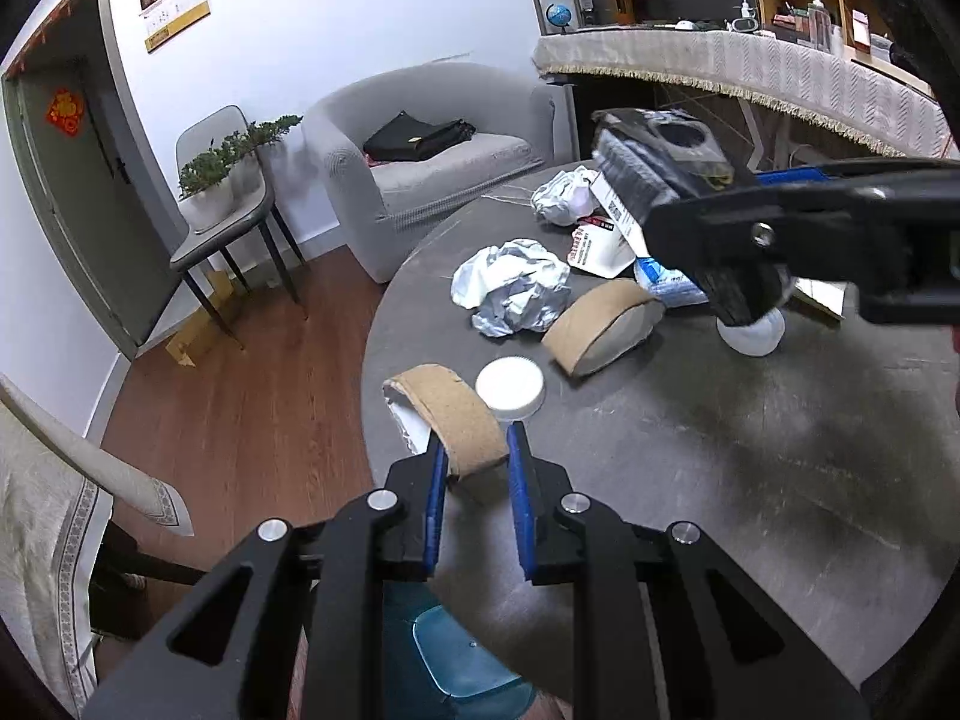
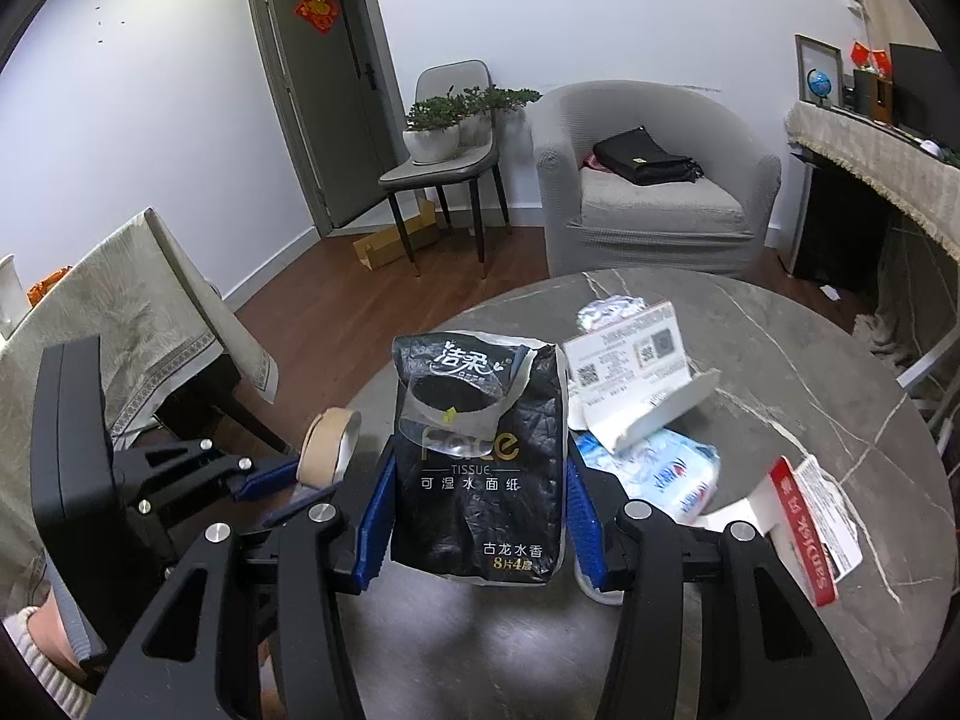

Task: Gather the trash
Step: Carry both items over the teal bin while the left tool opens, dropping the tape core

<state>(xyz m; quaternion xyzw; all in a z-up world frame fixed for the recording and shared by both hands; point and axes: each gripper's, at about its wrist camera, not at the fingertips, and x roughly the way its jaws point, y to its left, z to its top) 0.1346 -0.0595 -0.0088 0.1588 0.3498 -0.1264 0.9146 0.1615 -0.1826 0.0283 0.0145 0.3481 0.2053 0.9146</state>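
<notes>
Above table [image 1: 720, 480], tape core [image 1: 462, 420] between jaws

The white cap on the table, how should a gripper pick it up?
Grip the white cap across its round side wall, one finger on each side. Come from above, tilted down. It lies flat on the table as a low disc, so only its rim offers hold. Approach from the open side toward the table's middle: the cardboard ring in the left gripper crowds the other side.

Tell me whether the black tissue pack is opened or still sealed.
Opened. The black tissue pack, held upright in the right gripper, has its clear front flap peeled back over an oval dispensing slot. How many tissues remain cannot be told.
</notes>
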